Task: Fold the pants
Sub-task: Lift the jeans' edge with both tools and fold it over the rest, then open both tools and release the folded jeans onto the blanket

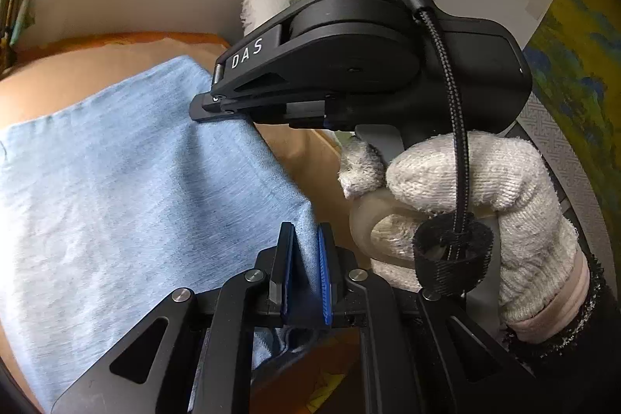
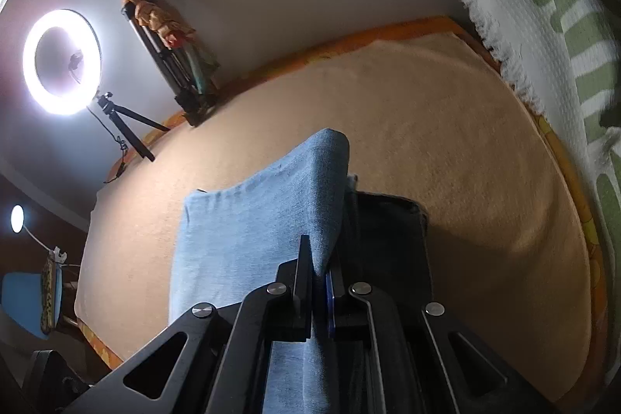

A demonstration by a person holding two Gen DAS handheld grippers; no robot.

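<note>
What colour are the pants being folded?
Light heathered blue pants, clearest in the left wrist view.

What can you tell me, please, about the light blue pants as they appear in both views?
The light blue heathered knit pants look soft and slightly wrinkled. They lie spread over the tan blanket, with one edge lifted into a ridge. The right tongs are shut on that raised fold; the left tongs pinch another edge of the fabric.

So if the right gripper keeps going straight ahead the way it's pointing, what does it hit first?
Probably the tan blanket. The right gripper is shut on the blue pants, whose fold rises just ahead; depth is unclear.
</note>
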